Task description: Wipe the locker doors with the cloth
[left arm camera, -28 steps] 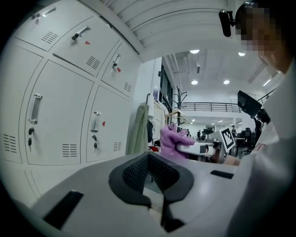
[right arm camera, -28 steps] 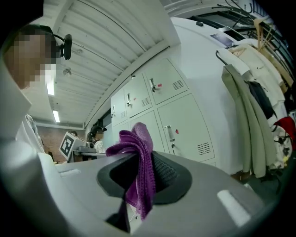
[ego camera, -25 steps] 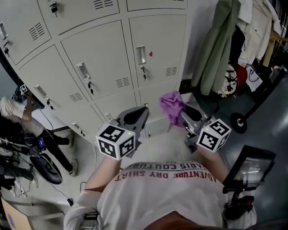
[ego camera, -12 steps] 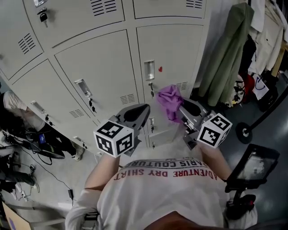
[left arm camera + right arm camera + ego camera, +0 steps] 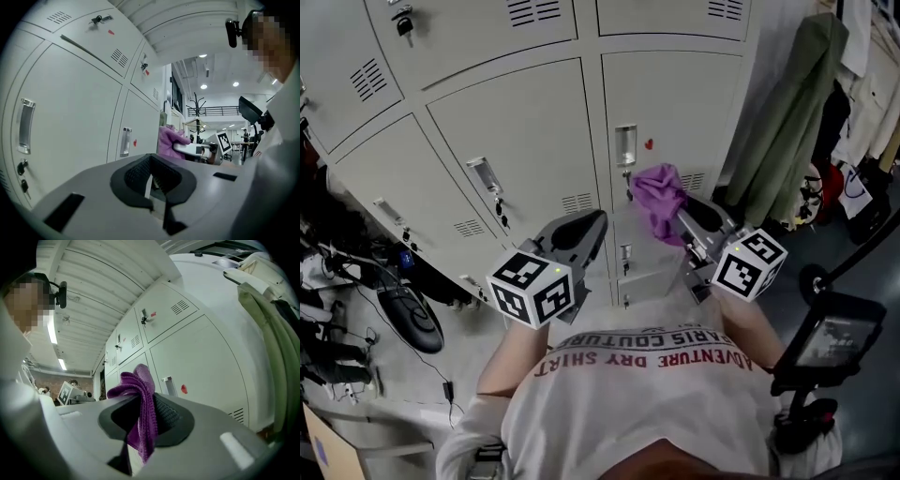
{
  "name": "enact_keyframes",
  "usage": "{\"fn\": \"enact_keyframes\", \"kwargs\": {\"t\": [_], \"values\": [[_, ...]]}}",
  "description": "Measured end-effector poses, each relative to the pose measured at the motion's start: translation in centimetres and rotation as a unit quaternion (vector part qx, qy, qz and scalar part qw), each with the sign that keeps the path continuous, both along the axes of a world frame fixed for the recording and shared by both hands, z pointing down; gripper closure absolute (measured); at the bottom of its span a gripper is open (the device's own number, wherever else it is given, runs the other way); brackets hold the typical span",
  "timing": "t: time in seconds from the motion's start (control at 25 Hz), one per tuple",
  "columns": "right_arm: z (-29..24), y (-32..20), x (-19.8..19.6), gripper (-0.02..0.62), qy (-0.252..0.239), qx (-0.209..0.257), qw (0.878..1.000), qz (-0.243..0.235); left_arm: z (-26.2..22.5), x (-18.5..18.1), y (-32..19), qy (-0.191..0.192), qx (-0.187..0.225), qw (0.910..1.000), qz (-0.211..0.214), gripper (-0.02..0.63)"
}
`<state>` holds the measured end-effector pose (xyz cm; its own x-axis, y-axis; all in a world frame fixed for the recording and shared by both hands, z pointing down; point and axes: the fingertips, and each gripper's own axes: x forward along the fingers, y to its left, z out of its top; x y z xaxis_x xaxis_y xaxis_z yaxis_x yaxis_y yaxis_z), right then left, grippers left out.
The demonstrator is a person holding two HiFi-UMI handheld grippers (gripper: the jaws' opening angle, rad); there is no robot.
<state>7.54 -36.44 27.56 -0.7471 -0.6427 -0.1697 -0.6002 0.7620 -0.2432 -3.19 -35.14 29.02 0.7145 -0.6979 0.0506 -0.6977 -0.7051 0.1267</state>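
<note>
compared with a second ago, our view sits higher on the lockers: the purple cloth [image 5: 657,195], then low by the bottom row, now shows against the locker door [image 5: 680,103] that carries a small red sticker [image 5: 649,143], just right of and below its metal handle [image 5: 625,145]. we hold the right gripper [image 5: 686,217] up toward that door, and its own view shows its jaws closed on the cloth, which bunches above the pads and hangs in a fold down between them. whether the cloth touches the door we cannot tell. the left gripper [image 5: 584,236] is beside it at about the same height, in front of the seam between this door and the neighbouring door [image 5: 516,131]; its jaws are pressed together with nothing between them. from the left gripper view we see the cloth and the right gripper off to the right, close to the door face. a green coat [image 5: 787,122] hangs to the right of the lockers, and a small screen on a stand [image 5: 832,339] is by our right side.
</note>
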Motion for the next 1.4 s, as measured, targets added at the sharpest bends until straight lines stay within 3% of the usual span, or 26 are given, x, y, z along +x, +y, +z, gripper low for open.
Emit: {"fn": "enact_keyframes", "kwargs": {"t": [0.4, 0.64, 0.76, 1.12, 1.4], "values": [[-4.4, -1.4, -0.3, 0.525, -0.015, 0.045, 0.999, 0.012, 0.4, -1.2, -0.4, -0.004, -0.004, 0.9998, -0.018, 0.604], [-10.7, -2.7, -1.4, 0.525, 0.017, 0.141, 0.989, 0.034, -0.1, -1.0, -1.0, -0.018, 0.007, 0.9996, -0.019, 0.604], [-13.5, -3.8, -2.6, 0.525, 0.011, 0.170, 0.985, 0.029, 0.0, -1.2, -1.3, -0.023, 0.009, 0.9995, -0.020, 0.604], [-13.9, -10.1, -5.3, 0.525, -0.028, 0.137, 0.989, 0.036, 0.6, -2.8, -2.9, -0.012, 0.005, 0.9991, -0.039, 0.604], [-13.3, -12.6, -5.9, 0.525, -0.016, 0.140, 0.987, 0.078, 0.3, -3.7, -3.3, -0.006, 0.009, 0.9985, -0.053, 0.604]]}}
